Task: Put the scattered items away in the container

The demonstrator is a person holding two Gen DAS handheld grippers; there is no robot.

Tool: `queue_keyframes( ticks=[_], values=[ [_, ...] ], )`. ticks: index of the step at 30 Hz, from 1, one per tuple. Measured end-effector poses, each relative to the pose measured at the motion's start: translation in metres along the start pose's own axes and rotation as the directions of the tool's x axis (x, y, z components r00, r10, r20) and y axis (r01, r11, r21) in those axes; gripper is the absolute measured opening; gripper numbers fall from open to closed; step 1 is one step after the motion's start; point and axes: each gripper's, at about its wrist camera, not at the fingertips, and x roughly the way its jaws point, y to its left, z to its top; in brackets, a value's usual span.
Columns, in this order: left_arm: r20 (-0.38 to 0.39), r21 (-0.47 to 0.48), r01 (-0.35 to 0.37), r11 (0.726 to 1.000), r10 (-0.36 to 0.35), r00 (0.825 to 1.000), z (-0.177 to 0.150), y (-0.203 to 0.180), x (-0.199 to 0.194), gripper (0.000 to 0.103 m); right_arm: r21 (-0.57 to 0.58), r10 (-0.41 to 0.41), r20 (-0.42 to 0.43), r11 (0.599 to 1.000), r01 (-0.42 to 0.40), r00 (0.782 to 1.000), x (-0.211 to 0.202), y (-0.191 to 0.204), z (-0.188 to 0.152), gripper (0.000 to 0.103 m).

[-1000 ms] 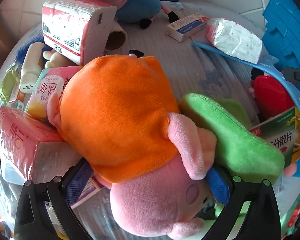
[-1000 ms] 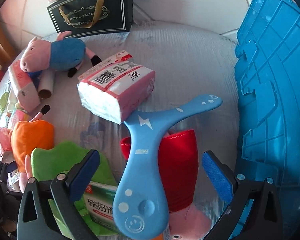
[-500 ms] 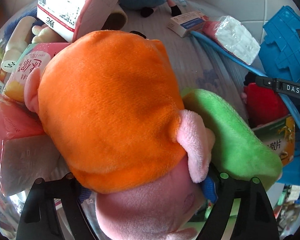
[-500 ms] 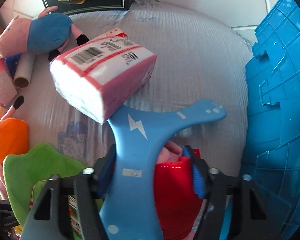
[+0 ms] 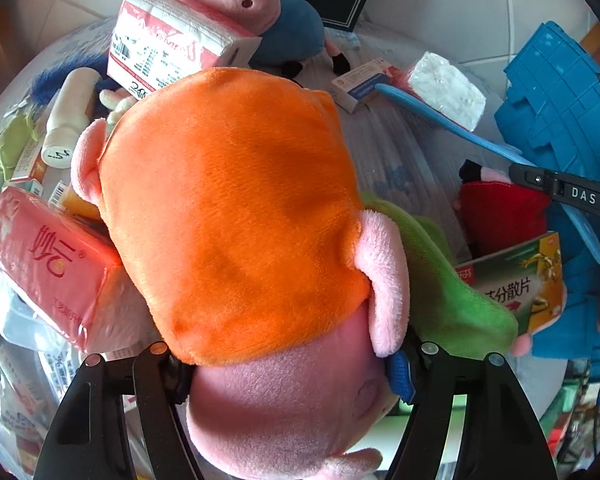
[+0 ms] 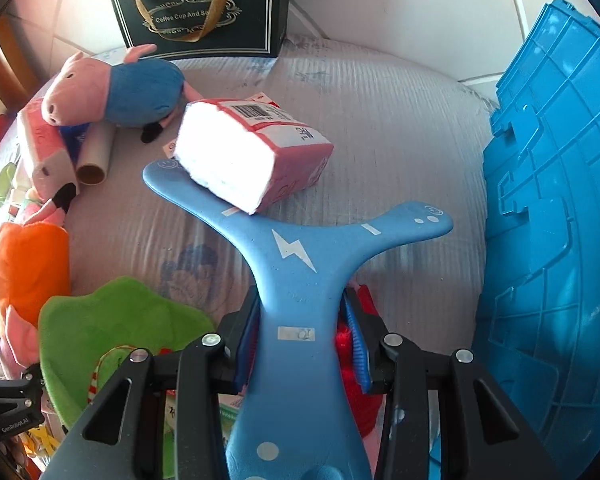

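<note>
Left gripper (image 5: 284, 372) is clamped on the pink head of the orange-dressed pig plush (image 5: 228, 216), which fills most of the left wrist view. Right gripper (image 6: 300, 340) is squeezed onto the blue boomerang (image 6: 296, 264), white lightning bolt on top, one arm tucked under a pink tissue pack (image 6: 252, 152) with a barcode. The blue crate (image 6: 556, 216) sits right beside it. Readable bits: the dark gift bag (image 6: 200, 12) says "Coffee Cup And S...", and the black bar (image 5: 572, 194) says "DAS".
</note>
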Motion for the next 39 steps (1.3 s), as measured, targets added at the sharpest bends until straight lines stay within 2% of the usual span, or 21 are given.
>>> queue_keyframes(
  ticks=[14, 23, 35, 39],
  values=[
    [0.074, 0.017, -0.016, 1.0, 0.014, 0.997, -0.023, -0.002, -0.05, 0.072, -0.026, 0.021, 0.09, 0.999, -0.019, 0.996, -0.064, 0.012, -0.021, 0.038],
    [0.123, 0.046, -0.037, 0.998, 0.031, 0.992, -0.024, -0.01, -0.087, 0.072, -0.032, 0.039, 0.15, 0.999, -0.035, 0.988, -0.113, 0.013, -0.035, 0.038],
    [0.214, 0.079, -0.065, 0.995, 0.047, 0.976, -0.032, -0.018, -0.153, 0.072, -0.067, 0.079, 0.26, 0.996, -0.064, 0.962, -0.183, 0.011, -0.051, 0.039],
    [0.246, 0.085, -0.068, 0.994, 0.045, 0.968, -0.033, -0.022, -0.177, 0.072, -0.1, 0.076, 0.304, 0.994, -0.047, 0.95, -0.21, 0.018, -0.059, 0.039]
  ],
)
